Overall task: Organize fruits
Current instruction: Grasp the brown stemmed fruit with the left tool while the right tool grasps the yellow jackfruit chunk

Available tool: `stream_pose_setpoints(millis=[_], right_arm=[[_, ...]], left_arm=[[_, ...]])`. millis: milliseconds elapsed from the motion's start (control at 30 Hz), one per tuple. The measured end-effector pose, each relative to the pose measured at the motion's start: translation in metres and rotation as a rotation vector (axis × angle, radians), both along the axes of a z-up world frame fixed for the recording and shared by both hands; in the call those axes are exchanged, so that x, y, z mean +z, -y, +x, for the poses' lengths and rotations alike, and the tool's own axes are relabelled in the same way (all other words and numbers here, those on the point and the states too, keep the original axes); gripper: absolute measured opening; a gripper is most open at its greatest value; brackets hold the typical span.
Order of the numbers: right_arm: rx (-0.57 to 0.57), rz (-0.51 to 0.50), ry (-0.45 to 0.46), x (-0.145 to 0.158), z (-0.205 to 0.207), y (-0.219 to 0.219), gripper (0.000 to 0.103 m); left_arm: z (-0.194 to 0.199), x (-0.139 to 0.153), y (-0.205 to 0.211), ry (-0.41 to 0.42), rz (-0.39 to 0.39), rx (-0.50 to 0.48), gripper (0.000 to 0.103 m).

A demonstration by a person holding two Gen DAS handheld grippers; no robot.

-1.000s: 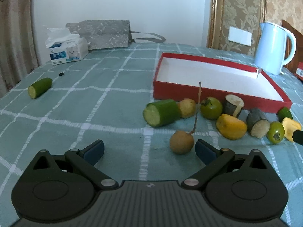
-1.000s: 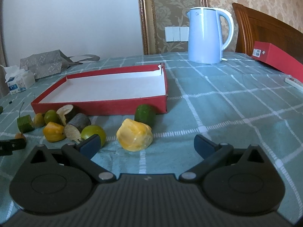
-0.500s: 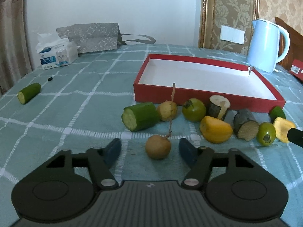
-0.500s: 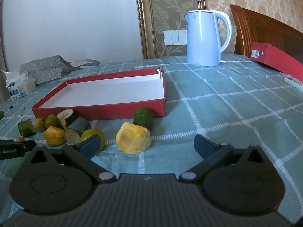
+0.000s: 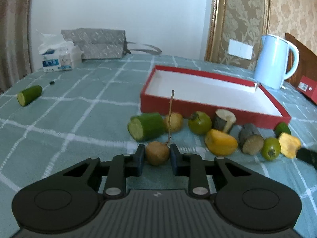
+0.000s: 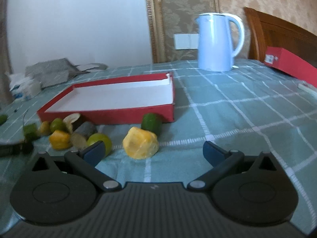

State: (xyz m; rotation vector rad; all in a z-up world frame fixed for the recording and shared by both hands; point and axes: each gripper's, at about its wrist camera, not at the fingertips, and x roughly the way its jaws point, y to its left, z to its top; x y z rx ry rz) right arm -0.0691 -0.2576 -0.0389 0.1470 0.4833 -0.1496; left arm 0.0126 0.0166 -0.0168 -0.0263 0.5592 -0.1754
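The desk (image 5: 83, 107) wears a green checked cloth, with a patterned wall behind. On it lies the red tray (image 5: 208, 107), empty, its long side facing the fruit row just in front. Only the left wrist view shows the left gripper (image 5: 157, 155), whose jaws have just been closing and now pinch the brown round fruit (image 5: 157, 153) before the tray, stem upright. The right wrist view alone shows the right gripper (image 6: 153, 151), jaws wide and empty, near the yellow piece (image 6: 140, 145).

Pretty sure it's someone's home: damask wallpaper (image 6: 178, 10), checked cloth on the bench (image 5: 89, 107), an electric kettle (image 6: 216, 43), tissue pack (image 5: 59, 59), maybe a wooden chair (image 6: 277, 33).
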Motion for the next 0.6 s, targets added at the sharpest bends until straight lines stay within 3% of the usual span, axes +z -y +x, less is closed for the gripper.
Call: stream_pose_setpoints(millis=[133, 267, 400, 600], right_arm=[[0.028, -0.115, -0.004, 0.000, -0.023, 0.000, 0.103], [0.026, -0.136, 0.008, 0.004, -0.037, 0.005, 0.103], [0.050, -0.168, 0.006, 0.007, -0.022, 0.001, 0.103], [0.166, -0.174, -0.071, 0.004, 0.023, -0.001, 0.089]], left_arm=[[0.001, 0.007, -0.007, 0.040, -0.013, 0.007, 0.025], [0.005, 0.004, -0.010, 0.028, -0.028, 0.003, 0.025], [0.008, -0.001, -0.012, 0.012, -0.035, -0.003, 0.025], [0.008, -0.002, -0.012, 0.015, -0.034, -0.009, 0.025]])
